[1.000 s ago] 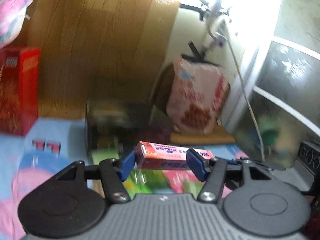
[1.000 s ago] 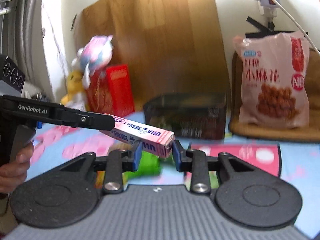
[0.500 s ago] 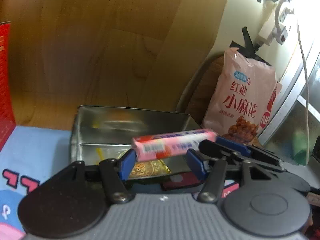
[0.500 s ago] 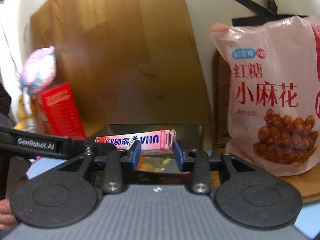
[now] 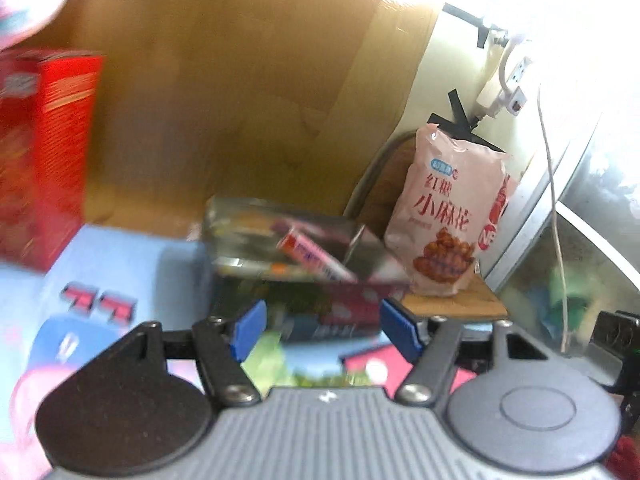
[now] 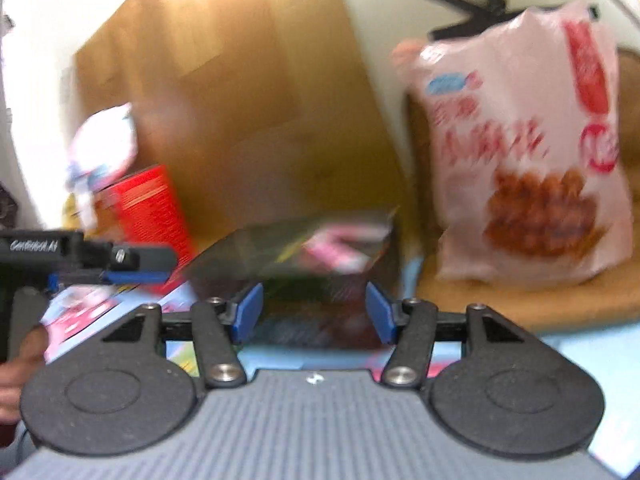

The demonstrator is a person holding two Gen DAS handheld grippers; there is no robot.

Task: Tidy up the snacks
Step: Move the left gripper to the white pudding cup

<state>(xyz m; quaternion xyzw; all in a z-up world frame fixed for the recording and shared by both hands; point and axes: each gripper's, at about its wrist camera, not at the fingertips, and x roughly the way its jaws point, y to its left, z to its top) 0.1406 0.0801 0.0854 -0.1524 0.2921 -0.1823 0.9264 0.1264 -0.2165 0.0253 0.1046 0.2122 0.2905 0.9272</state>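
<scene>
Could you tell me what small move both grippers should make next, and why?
Probably draw both back from the tin: the pink candy box lies tilted inside it, and the left gripper and right gripper, just opened, hold nothing.

a home: cartoon play mat (image 5: 120,264), plush toy (image 6: 104,144), snack bag (image 5: 448,216).

surface: cartoon-print mat (image 5: 132,264) | on it: metal tin (image 5: 256,240), red box (image 5: 44,152), wooden board (image 6: 540,300)

Each claw (image 5: 322,330) is matte black with blue pads (image 5: 249,328). Silver screws (image 6: 224,372) sit at its pivots. White lettering marks the left claw (image 6: 136,266) at nine o'clock.
</scene>
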